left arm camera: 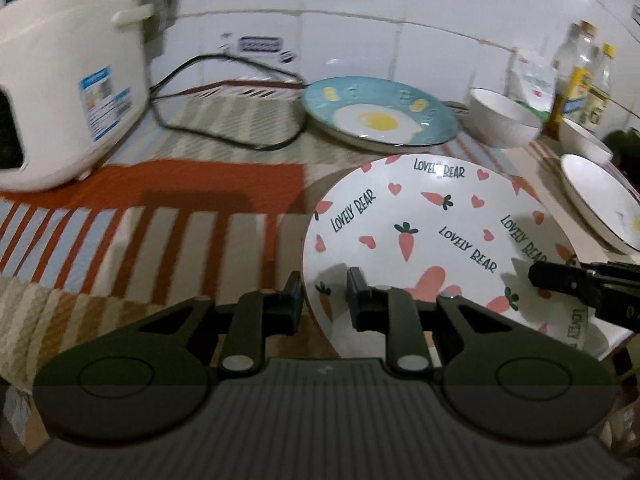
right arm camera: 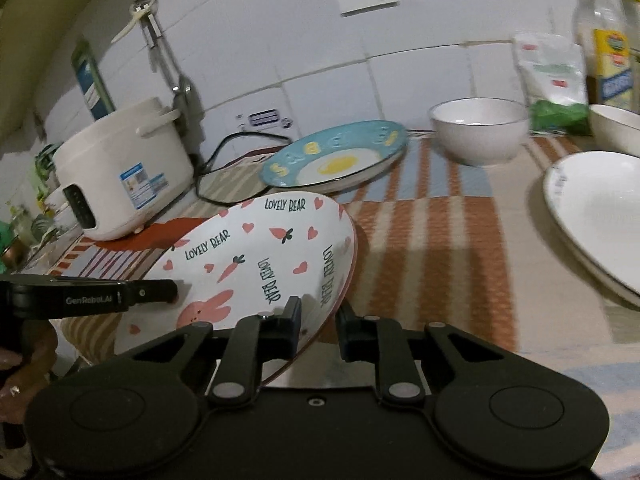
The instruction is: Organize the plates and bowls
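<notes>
A white "Lovely Bear" plate (left arm camera: 432,236) (right arm camera: 256,256) with carrots and hearts is held tilted above the striped cloth. My left gripper (left arm camera: 324,292) straddles its left rim, one finger on each side. My right gripper (right arm camera: 318,316) straddles its right rim; in the left wrist view it shows at the plate's far right (left arm camera: 560,280). A blue fried-egg plate (left arm camera: 380,116) (right arm camera: 336,160) lies behind. A white bowl (left arm camera: 504,120) (right arm camera: 480,132), a second bowl (left arm camera: 584,140) and a plain white plate (left arm camera: 600,200) (right arm camera: 596,216) stand to the right.
A white rice cooker (left arm camera: 60,92) (right arm camera: 120,168) stands at the left with its black cord (left arm camera: 224,136) looping over the cloth. Oil bottles (left arm camera: 580,68) (right arm camera: 608,48) and a white and green bag (right arm camera: 556,84) stand against the tiled wall at the back right.
</notes>
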A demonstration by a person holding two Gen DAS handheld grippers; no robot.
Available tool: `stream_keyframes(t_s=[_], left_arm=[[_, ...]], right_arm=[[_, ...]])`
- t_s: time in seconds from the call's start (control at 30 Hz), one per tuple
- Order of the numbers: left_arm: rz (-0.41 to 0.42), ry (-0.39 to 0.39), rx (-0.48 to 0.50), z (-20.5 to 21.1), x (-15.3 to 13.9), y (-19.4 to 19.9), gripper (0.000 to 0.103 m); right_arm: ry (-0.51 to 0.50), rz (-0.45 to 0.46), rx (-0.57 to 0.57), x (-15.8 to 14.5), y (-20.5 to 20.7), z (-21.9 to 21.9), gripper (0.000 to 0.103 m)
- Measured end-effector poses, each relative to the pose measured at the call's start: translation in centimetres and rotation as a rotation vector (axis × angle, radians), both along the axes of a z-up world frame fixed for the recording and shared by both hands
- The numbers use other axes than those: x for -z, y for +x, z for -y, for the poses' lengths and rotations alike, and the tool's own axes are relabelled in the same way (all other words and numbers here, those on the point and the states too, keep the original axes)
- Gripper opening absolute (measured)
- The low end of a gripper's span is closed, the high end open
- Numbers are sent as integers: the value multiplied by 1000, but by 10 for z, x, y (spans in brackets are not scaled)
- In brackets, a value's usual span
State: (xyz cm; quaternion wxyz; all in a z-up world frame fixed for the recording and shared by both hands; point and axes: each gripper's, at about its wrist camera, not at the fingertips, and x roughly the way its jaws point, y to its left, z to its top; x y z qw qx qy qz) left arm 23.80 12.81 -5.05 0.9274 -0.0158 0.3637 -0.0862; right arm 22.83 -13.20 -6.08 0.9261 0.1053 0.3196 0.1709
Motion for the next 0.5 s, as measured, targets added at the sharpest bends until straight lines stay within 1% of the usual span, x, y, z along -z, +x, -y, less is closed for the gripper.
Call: stream_keyframes(t_s=[0.23,0.5], left_arm=[[-1,-24,64,43,-4,4,21],[-13,-1,125,84,-6,22,21]], right_arm=[[0,12,77,-5,-13,41,23],[16,6,145,2,-9,74,23]])
